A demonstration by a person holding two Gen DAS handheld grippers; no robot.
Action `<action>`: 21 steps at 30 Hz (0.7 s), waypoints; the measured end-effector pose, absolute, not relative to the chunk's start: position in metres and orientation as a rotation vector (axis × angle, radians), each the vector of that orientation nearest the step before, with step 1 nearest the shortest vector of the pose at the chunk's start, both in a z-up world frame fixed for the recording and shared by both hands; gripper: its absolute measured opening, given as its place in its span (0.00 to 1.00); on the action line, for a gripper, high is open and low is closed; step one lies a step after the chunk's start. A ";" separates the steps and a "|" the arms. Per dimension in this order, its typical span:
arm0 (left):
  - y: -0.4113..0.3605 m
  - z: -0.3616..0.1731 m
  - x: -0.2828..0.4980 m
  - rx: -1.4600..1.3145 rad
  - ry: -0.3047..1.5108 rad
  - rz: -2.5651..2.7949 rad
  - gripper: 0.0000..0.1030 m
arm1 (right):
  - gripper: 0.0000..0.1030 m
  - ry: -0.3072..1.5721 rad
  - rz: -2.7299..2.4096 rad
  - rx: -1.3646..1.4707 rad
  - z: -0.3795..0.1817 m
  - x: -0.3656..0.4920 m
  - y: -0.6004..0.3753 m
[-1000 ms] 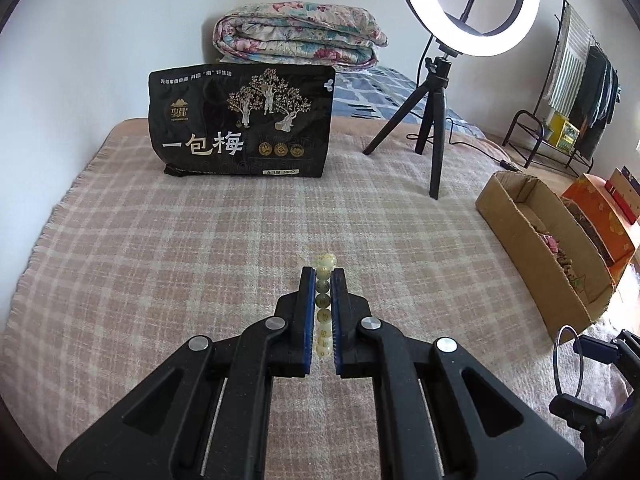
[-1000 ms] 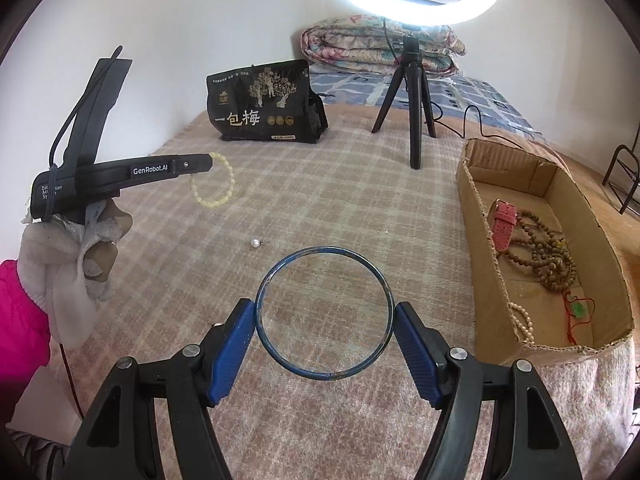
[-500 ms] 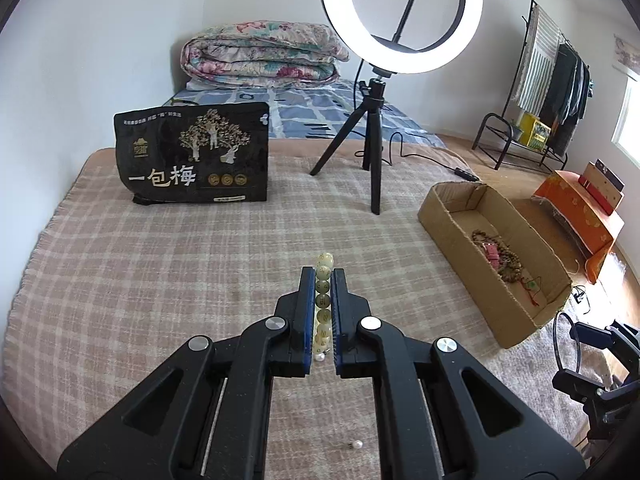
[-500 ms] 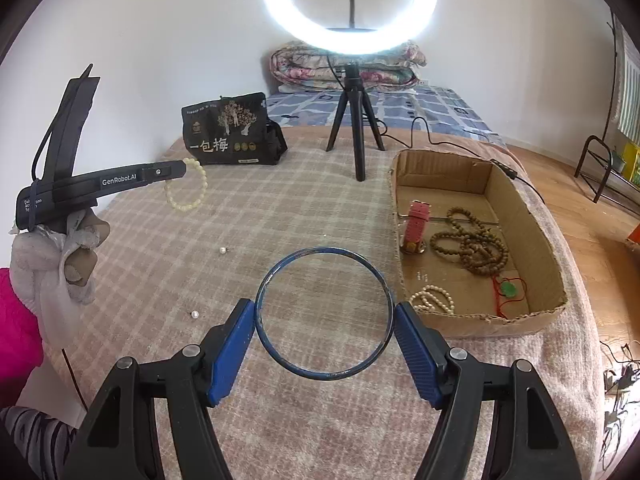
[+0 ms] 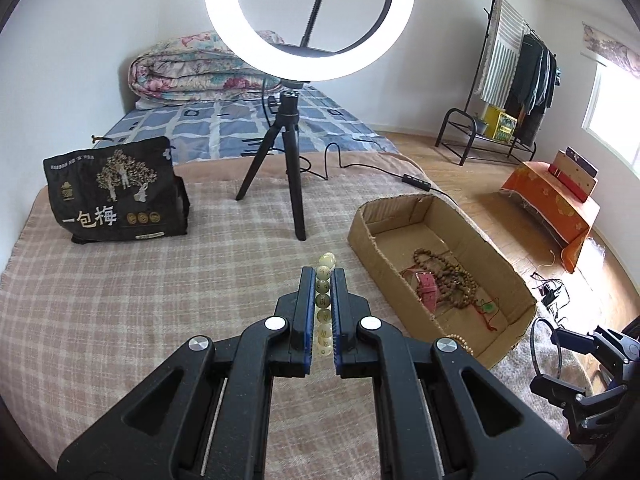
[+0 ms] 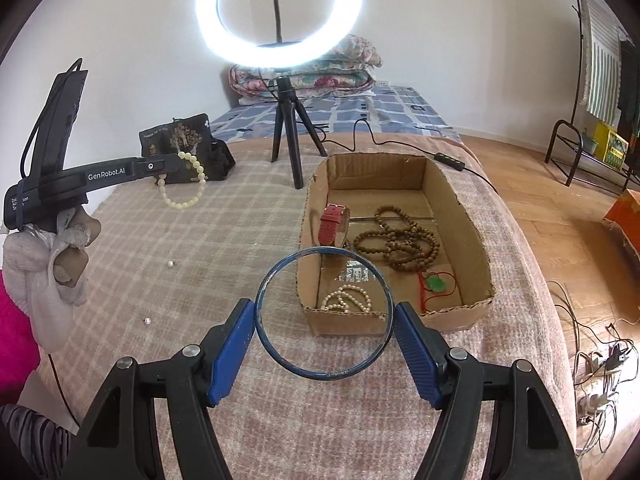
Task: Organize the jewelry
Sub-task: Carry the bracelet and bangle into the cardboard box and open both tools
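Left hand-held gripper [image 5: 323, 280]: its blue pads are squeezed tight on a bead bracelet [image 5: 324, 300]. The pale beads stick out past the tips and hang above the bed.
Bead bracelet from the other side: it hangs in a loop [image 6: 182, 186] from the tip of the left hand-held gripper [image 6: 160, 166], up in the air, left of the box.
Right hand-held gripper [image 6: 324, 312]: its jaws stand wide, and the blue pads press on both sides of a thin blue bangle [image 6: 323, 314]. It holds the bangle.
Blue bangle: in the air just in front of the near end of the box.
Cardboard box [image 6: 470, 240]: sits on the bed, open on top. Inside are a red watch strap [image 6: 332, 224], brown bead strings [image 6: 400, 238], a green charm on a red cord [image 6: 436, 283] and a white bead string [image 6: 346, 298].
Bed blanket [image 6: 200, 248]: pink checks. Two tiny white beads lie loose on it [image 6: 171, 264], left of the box.
Black bag [image 5: 116, 192]: stands at the far side of the blanket.
Ring light [image 5: 310, 20]: shines on a black tripod, between the bag and the box.
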State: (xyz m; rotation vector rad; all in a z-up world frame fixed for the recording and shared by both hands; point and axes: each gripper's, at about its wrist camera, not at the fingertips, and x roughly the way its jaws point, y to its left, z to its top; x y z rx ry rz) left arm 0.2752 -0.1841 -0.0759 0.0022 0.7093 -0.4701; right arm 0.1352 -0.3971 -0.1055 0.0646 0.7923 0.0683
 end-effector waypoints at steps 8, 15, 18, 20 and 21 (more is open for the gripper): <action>-0.227 -0.073 0.299 0.001 0.707 -0.519 0.05 | 0.71 0.788 0.055 0.063 -0.107 0.151 -0.415; -0.262 -0.080 0.322 0.014 0.716 -0.544 0.05 | 0.71 0.794 0.054 0.062 -0.113 0.167 -0.425; -0.274 -0.083 0.331 0.021 0.718 -0.553 0.05 | 0.71 0.796 0.053 0.064 -0.116 0.175 -0.429; -0.281 -0.086 0.337 0.022 0.722 -0.560 0.05 | 0.71 0.799 0.052 0.067 -0.119 0.181 -0.432; -0.284 -0.087 0.339 0.024 0.724 -0.562 0.05 | 0.71 0.801 0.051 0.069 -0.121 0.183 -0.434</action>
